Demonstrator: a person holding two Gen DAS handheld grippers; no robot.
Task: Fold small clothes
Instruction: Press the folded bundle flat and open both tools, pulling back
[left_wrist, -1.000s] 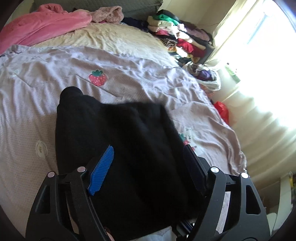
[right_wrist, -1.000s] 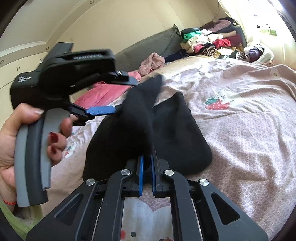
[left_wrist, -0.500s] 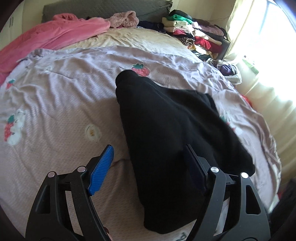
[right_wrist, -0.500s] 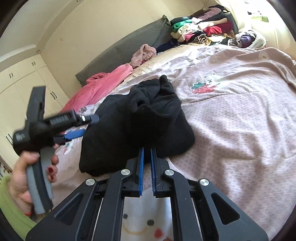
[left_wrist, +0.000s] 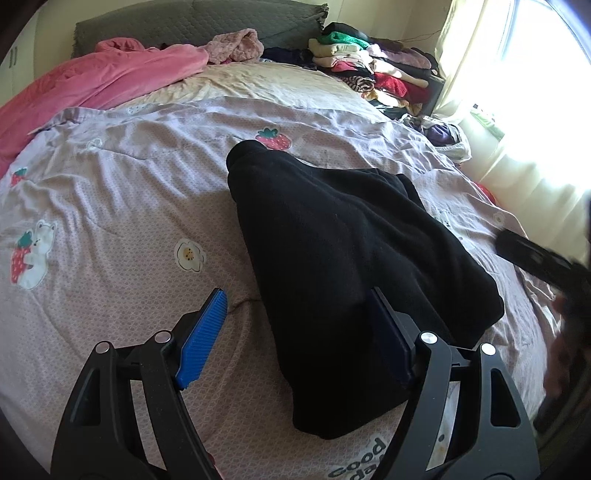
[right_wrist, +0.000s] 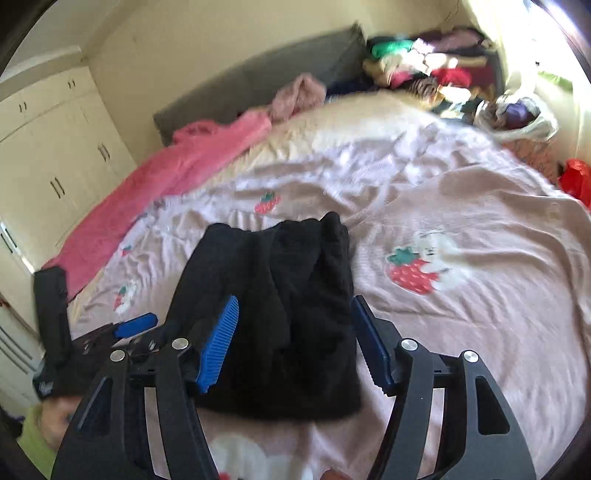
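Now both tools gape wide and hold nothing: left tool (left_wrist: 295, 325), right tool (right_wrist: 295, 332), each above the folded black fleece garment (right_wrist: 273, 317) at frame centre on the lilac strawberry-print bedspread (left_wrist: 110, 206).

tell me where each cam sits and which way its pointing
Left wrist: on the left gripper, looking along its open fingers up the bed at the black garment.
Right wrist: on the right gripper, open above the same garment; left gripper at frame left.
Shared: garment, pink blanket, clothes pile.
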